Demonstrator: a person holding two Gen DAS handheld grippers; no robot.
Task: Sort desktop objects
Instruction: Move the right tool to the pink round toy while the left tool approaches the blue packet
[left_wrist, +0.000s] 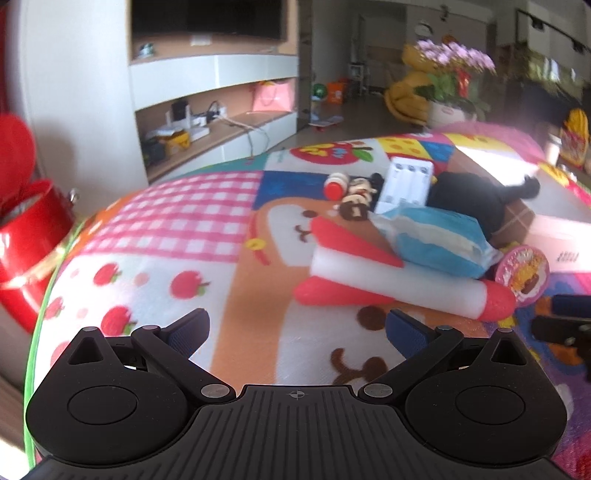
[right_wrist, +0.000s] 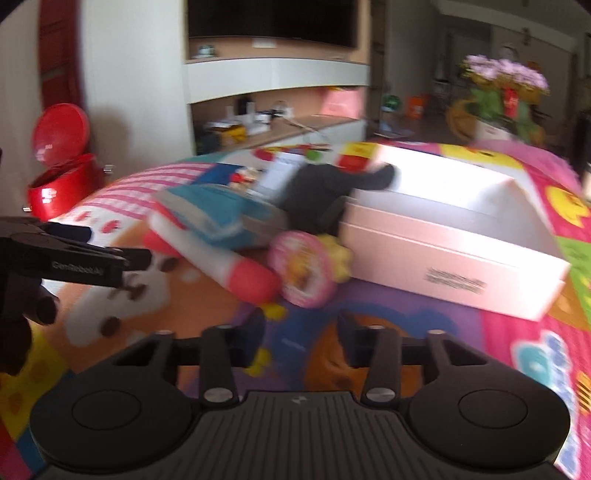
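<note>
A pile of objects lies on the colourful table cover: a white and red foam rocket (left_wrist: 402, 284), a blue and white packet (left_wrist: 439, 240), a round pink toy (left_wrist: 522, 275), a white battery case (left_wrist: 406, 184), a small figurine (left_wrist: 356, 201), a red-capped item (left_wrist: 334, 186) and a black cloth (left_wrist: 465, 195). My left gripper (left_wrist: 295, 328) is open and empty, just short of the rocket. My right gripper (right_wrist: 301, 325) is open and empty, just short of the pink toy (right_wrist: 303, 271). The rocket (right_wrist: 218, 258) and the packet (right_wrist: 218, 214) show in the right wrist view too. A white open box (right_wrist: 454, 258) stands to the right.
A red bin (left_wrist: 29, 236) with its lid up stands left of the table. A TV shelf unit (left_wrist: 214, 110) and a flower pot (left_wrist: 450, 96) are behind. The left gripper's body (right_wrist: 55, 258) shows at the left of the right wrist view.
</note>
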